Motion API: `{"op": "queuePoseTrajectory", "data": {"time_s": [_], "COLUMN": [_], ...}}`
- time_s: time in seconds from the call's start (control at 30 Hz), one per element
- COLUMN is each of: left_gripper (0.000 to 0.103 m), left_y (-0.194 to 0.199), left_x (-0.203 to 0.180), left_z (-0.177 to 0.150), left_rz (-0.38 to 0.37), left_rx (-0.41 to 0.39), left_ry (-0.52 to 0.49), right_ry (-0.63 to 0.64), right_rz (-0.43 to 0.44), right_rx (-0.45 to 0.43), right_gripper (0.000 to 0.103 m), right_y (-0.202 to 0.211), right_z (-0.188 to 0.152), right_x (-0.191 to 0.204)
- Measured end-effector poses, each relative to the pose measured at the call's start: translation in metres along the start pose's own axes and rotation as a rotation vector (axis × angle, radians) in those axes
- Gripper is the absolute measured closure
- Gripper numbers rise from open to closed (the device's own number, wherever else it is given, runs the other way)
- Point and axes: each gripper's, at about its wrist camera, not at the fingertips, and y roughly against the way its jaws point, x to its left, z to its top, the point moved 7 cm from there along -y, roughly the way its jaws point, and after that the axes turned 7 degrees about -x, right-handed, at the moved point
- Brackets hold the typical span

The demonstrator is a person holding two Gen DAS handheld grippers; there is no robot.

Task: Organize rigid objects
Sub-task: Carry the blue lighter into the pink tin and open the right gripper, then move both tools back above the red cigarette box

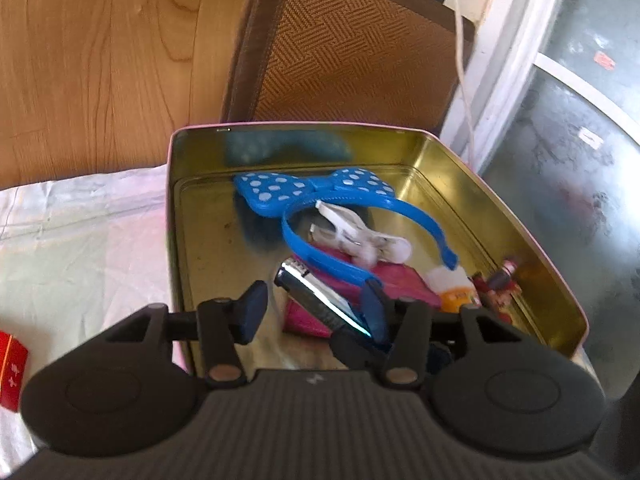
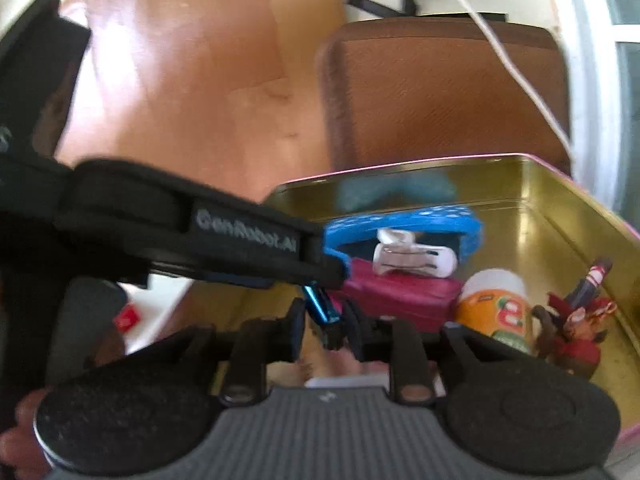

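Two hand-held grippers meet over an open gold-lined rectangular metal tin with a pink outer rim [image 1: 500,184], which sits on a pale cloth [image 1: 80,240] before a brown woven-front chair back [image 1: 352,52] and a wood-grain floor [image 1: 88,60].

White lettering reading "GenRobot.AI" runs along the black body of the left gripper [image 1: 312,312] where it crosses the right wrist view. The only other print in sight is the orange and green label on a small white-capped bottle [image 2: 496,308]; its words are too blurred to read.

A slim shiny metallic blue cylinder [image 1: 320,300] lies slanted above the tin's near edge, its long axis running from upper left, over the tin, down to lower right toward the cameras. The left gripper's fingers are spread, only the right-hand pad touching the cylinder. The right gripper [image 2: 324,324] has its fingers narrowly parted around the cylinder's near end; whether the pads press on it cannot be told through the blur.

Inside the tin lie a blue plastic headband with a white-dotted bow [image 1: 320,192], a white plastic clip [image 1: 360,236], a magenta flat case [image 1: 400,284] and a red figurine [image 2: 572,320]. A red box [image 1: 12,372] sits on the cloth.
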Motion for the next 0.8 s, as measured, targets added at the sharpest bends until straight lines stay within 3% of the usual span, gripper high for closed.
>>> {"op": "queuePoseTrajectory", "data": {"time_s": [0.13,0.47,0.8], "left_gripper": [0.049,0.049,0.043], "left_y": [0.011,0.066,0.118], "left_x": [-0.001,0.010,0.028], "left_z": [-0.001,-0.011,-0.028], "left_rz": [0.003,0.129,0.240], "left_rx": [-0.012,-0.113,-0.216], "left_ry": [-0.015,-0.111,-0.209], "right_ry": [-0.080,-0.198,-0.227], "right_rz": [0.006,0.029,0.038], "right_rx": [-0.035,-0.169,-0.165], "right_gripper": [0.068,0.065,0.064], "right_y": [0.011,0.078,0.109], "right_z": [-0.003,-0.011,-0.013], "right_x": [-0.009,-0.010,0.004]}}
